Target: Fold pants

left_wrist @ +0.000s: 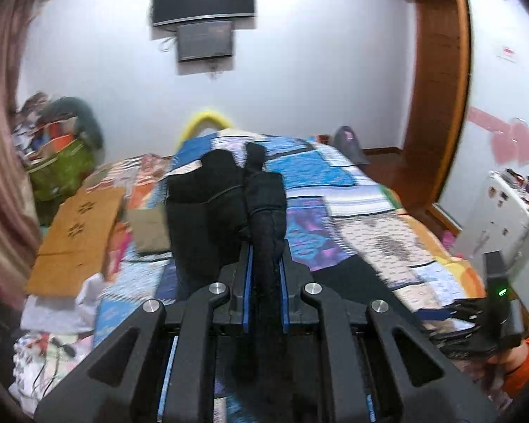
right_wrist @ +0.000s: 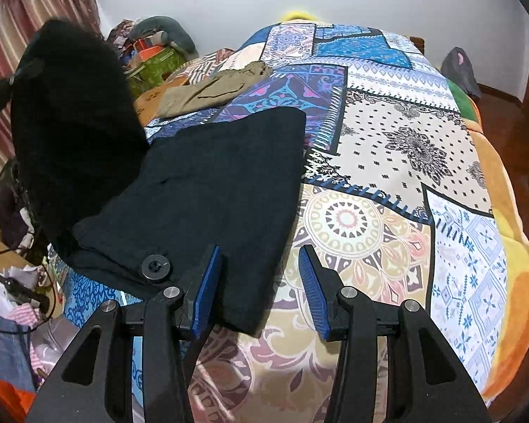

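Black pants lie partly flat on the patchwork bedspread, with a waist button near the front edge. One part of them is lifted into a dark hump at the left. My left gripper is shut on a bunched fold of that black fabric, which hangs forward from its blue pads above the bed. My right gripper stands open low over the near right corner of the flat part, and its pads do not press the cloth.
A khaki garment lies further back on the bed. Flattened cardboard, a green bag and loose clutter fill the left side. A white cabinet stands at the right. An orange sleeve shows at the lower right.
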